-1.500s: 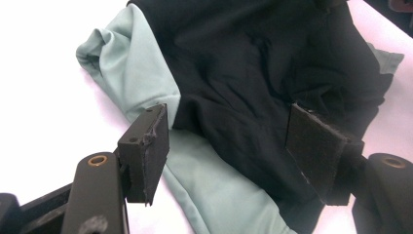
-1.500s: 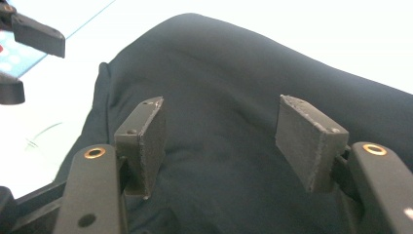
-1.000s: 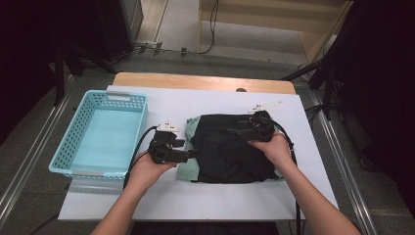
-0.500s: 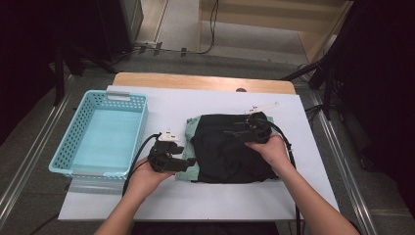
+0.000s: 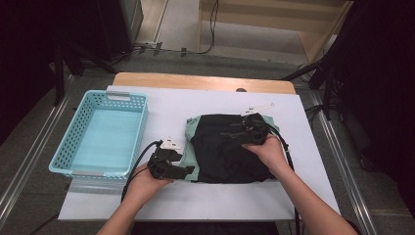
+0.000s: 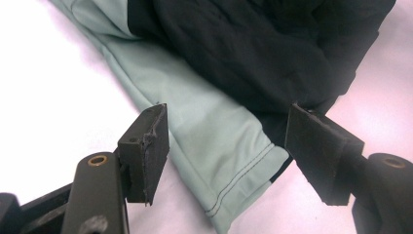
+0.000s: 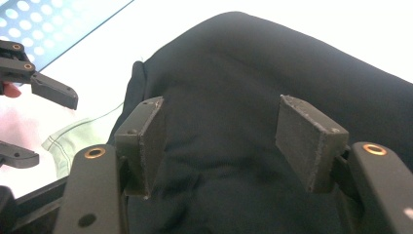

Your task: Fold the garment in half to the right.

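Observation:
A folded garment (image 5: 227, 152), black with a pale green layer showing along its left edge, lies on the white table. My left gripper (image 5: 188, 170) is low at the garment's near-left corner and open. In the left gripper view, the left gripper (image 6: 226, 146) has its jaws on either side of the green hemmed corner (image 6: 195, 112) without closing on it. My right gripper (image 5: 230, 133) hovers over the garment's far right part, open. In the right gripper view, the right gripper (image 7: 221, 141) has black cloth (image 7: 234, 73) under its spread jaws, and the left gripper (image 7: 53, 130) is at the far left.
A light blue plastic basket (image 5: 90, 172) stands at the table's left with nothing in it, and it is also in the right gripper view (image 7: 48, 29). A wooden strip (image 5: 205, 82) runs along the table's far edge. Cables trail from both grippers.
My left gripper has slid toward the person along the garment's left edge, down to its near-left corner. The right gripper has shifted only slightly over the black cloth.

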The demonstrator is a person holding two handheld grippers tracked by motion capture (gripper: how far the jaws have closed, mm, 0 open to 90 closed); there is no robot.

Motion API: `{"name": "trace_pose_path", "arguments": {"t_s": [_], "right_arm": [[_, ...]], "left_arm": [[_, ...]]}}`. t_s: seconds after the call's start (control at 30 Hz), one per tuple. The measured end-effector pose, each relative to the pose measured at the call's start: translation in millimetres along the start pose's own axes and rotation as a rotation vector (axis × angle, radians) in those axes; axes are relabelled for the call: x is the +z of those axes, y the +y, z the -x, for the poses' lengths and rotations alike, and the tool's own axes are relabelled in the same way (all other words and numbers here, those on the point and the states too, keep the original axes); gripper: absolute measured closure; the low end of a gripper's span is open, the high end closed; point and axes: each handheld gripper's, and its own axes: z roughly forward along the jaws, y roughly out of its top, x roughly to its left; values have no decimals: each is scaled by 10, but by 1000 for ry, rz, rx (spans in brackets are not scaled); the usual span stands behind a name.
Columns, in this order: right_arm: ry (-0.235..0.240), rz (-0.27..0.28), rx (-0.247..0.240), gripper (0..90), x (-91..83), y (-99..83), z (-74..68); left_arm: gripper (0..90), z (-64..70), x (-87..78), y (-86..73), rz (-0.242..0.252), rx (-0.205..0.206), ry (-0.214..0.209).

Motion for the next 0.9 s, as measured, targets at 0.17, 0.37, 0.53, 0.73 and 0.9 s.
{"name": "trace_pose_path", "arguments": {"t_s": [0.17, 0.37, 0.53, 0.73, 0.9], "right_arm": [[28, 5, 15, 343, 28, 2, -22], [23, 0, 6, 343, 84, 12, -66], [19, -5, -1, 342, 141, 29, -121], [20, -13, -2, 325, 226, 49, -186], [20, -14, 9, 318, 281, 63, -205]], "left_arm": [[338, 8, 7, -62, -13, 5, 4], [338, 9, 12, -158, -26, -1, 1], [338, -6, 62, -202, -34, -7, 4], [341, 7, 112, -232, -19, 5, 25], [378, 59, 122, -264, -14, 70, 73]]}}
